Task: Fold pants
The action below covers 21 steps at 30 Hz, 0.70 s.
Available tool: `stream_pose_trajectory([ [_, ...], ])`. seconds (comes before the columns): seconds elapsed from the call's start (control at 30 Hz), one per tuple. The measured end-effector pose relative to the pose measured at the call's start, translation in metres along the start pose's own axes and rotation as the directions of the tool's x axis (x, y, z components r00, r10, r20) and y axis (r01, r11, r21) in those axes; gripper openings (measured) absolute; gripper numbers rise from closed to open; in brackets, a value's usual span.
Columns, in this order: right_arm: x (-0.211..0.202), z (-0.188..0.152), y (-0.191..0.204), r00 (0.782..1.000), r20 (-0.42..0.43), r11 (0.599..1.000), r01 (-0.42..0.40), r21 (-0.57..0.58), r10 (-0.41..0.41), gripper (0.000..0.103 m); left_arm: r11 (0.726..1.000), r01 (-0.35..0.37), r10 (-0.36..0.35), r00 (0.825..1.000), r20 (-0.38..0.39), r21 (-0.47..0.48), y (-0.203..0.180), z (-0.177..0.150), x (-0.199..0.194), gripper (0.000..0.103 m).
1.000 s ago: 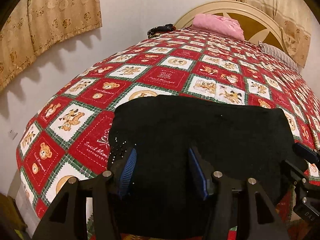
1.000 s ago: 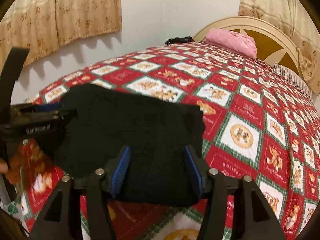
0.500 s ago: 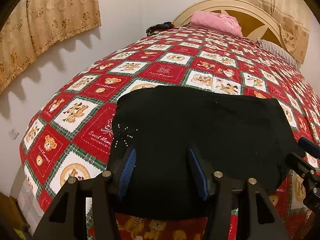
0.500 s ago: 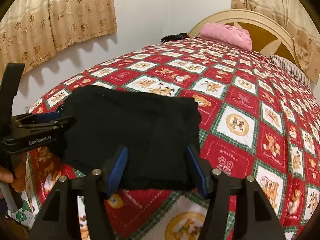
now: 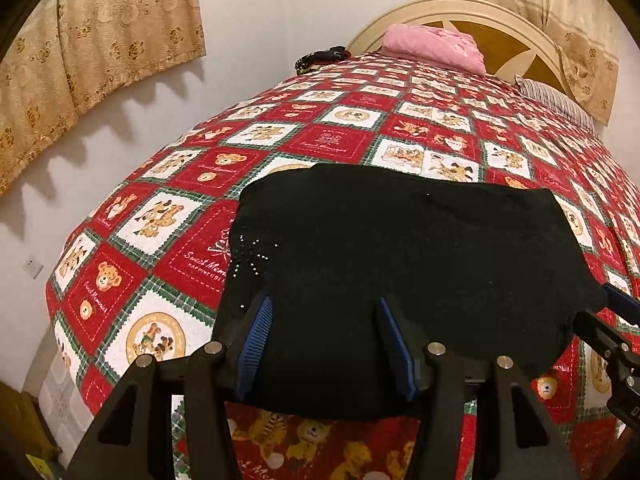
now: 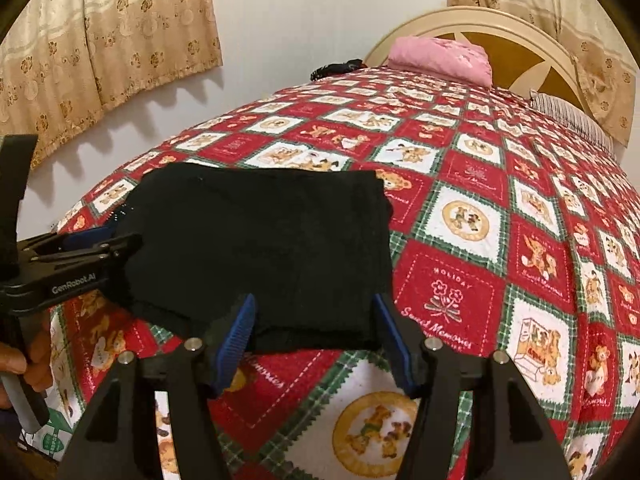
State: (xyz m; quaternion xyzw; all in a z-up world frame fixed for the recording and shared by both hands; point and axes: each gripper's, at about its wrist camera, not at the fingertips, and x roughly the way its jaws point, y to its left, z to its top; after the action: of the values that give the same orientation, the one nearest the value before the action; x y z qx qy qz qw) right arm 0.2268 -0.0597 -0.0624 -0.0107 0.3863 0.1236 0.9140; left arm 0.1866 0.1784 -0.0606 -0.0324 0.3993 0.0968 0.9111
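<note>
- Lying near the foot edge of the bed, the black pants (image 5: 400, 264) formed a compact, roughly rectangular stack, with edges fairly even on the far and right sides.
- Judging by that shape, the folding looked finished or nearly so; at most a last squaring of the near edge seemed left.
- The left gripper (image 5: 324, 336) hung over the near left part of the pants, its jaws about half apart and clamping no cloth.
- The right gripper (image 6: 312, 340) hovered at the near right edge, jaws likewise parted, holding nothing.
- Around the pants spread the red teddy-bear quilt (image 6: 500, 240); a pink pillow (image 6: 440, 58) sat far off by the headboard (image 6: 520, 36).
</note>
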Motion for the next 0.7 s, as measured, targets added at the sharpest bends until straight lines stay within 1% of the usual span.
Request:
stream_pose_trajectory([
  [0.07,-0.003,-0.001,-0.001,1.000,0.006,1.000,0.016,0.014,-0.016,0.063,1.000,-0.006,0.006,1.000,0.007,0.000,-0.001,-0.001,-0.001,0.057],
  [0.17,-0.017,-0.002,-0.004,0.998,0.039,0.997,0.041,0.062,-0.044,0.063,1.000,-0.004,0.004,1.000,0.013,-0.003,-0.003,-0.003,-0.005,0.057],
  [0.27,-0.030,-0.003,-0.005,0.995,0.067,0.993,0.060,0.104,-0.067,0.069,1.000,0.012,-0.012,1.000,0.019,-0.002,-0.007,-0.005,-0.012,0.057],
  [0.4,-0.044,-0.007,-0.008,0.995,0.089,0.982,0.034,0.184,-0.051,0.080,0.999,0.044,-0.044,0.999,0.026,-0.004,-0.014,-0.009,-0.019,0.057],
  [0.47,-0.051,-0.011,-0.009,0.994,0.098,0.977,0.031,0.209,-0.053,0.080,0.998,0.059,-0.059,0.998,0.026,-0.007,-0.018,-0.011,-0.024,0.057],
  [0.57,-0.063,-0.016,-0.009,0.989,0.122,0.972,0.050,0.229,-0.079,0.080,0.998,0.061,-0.061,0.997,0.044,0.008,-0.025,-0.014,-0.033,0.057],
  [0.7,-0.084,-0.022,-0.004,0.977,0.175,0.970,0.079,0.230,-0.121,0.080,0.998,0.029,-0.034,0.995,0.090,0.058,-0.036,-0.019,-0.055,0.057],
])
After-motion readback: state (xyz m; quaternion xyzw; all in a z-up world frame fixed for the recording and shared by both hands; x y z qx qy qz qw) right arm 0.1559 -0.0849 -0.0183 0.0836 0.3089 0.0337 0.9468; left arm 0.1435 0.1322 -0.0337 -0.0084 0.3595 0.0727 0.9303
